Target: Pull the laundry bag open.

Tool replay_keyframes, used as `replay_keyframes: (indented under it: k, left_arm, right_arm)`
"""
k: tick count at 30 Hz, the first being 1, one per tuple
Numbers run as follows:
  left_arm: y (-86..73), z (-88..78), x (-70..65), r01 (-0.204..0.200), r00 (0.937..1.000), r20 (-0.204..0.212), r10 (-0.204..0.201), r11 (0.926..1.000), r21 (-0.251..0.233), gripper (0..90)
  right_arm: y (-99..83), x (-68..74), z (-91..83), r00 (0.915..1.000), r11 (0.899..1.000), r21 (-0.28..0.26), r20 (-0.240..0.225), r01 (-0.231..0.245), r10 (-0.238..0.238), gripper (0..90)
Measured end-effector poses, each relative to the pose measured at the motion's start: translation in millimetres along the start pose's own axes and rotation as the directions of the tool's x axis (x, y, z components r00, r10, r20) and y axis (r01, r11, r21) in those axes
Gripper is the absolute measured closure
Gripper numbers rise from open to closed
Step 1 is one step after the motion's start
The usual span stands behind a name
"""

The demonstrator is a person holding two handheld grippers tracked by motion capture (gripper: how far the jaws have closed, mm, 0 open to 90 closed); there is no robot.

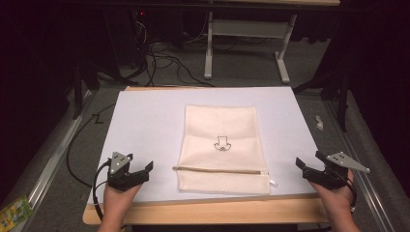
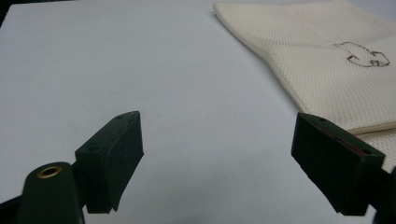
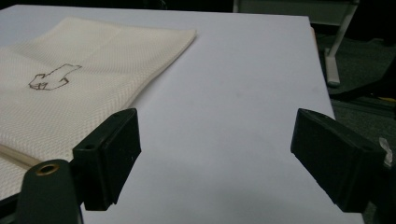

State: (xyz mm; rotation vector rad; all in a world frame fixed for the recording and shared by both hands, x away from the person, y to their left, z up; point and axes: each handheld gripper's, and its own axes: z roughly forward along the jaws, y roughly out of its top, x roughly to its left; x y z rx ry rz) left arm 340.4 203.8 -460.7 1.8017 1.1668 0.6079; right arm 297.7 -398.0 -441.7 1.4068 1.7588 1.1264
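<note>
Here we have the cream zip pouch [image 1: 223, 149] lying flat on the white board [image 1: 145, 125], between our left gripper [image 1: 144, 173] and right gripper [image 1: 303, 168]; both gape wide and empty, apparently so the pouch rests undisturbed.

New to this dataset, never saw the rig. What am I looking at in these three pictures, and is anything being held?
No robot here: a person holds a hand-operated two-jaw gripper in each hand. The high view looks down from above the person's side of the table, so the left gripper sits at the left and the right gripper at the right. The other two pictures come from cameras riding on each gripper, looking along its black jaws.

On the table lies a white board, and on it a flat cream mesh zipper bag with a small dark line drawing in the middle and its zipper near the person's edge.

Both grippers stand open beside the bag, one on each side, with nothing between the jaws. Nothing is held.
</note>
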Motion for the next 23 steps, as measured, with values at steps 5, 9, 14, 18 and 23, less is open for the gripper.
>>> replay_keyframes:
  k: [5,9,14,18,23]
  left_arm:
    - [2.5,4.3,-13.5,-0.082,0.9966,-0.001,0.082,0.9966,0.012,17.1]
    - [2.3,5.2,-12.3,-0.081,0.9967,-0.001,0.081,0.9966,0.013,17.3]
    - [0.9,4.3,-6.6,-0.054,0.9985,-0.009,0.054,0.9985,0.011,17.3]
    - [1.2,3.4,-5.8,-0.049,0.9988,-0.009,0.049,0.9988,0.004,17.3]
    - [3.0,3.3,-5.2,-0.041,0.9991,-0.001,0.041,0.9991,0.009,17.0]
  right_arm:
    - [0.7,11.5,4.4,0.998,0.998,0.01,-0.013,0.062,-0.062,15.7]
    - [-0.2,10.6,4.3,0.9983,0.998,0.013,-0.015,0.057,-0.056,15.6]
    - [-0.6,9.0,4.7,0.9989,0.999,0.014,-0.012,0.045,-0.045,15.7]
    - [-1.0,9.7,4.8,0.9988,0.999,0.017,-0.012,0.048,-0.047,15.8]
    - [-1.2,10.4,5.5,0.9987,0.999,0.012,-0.016,0.049,-0.049,15.5]
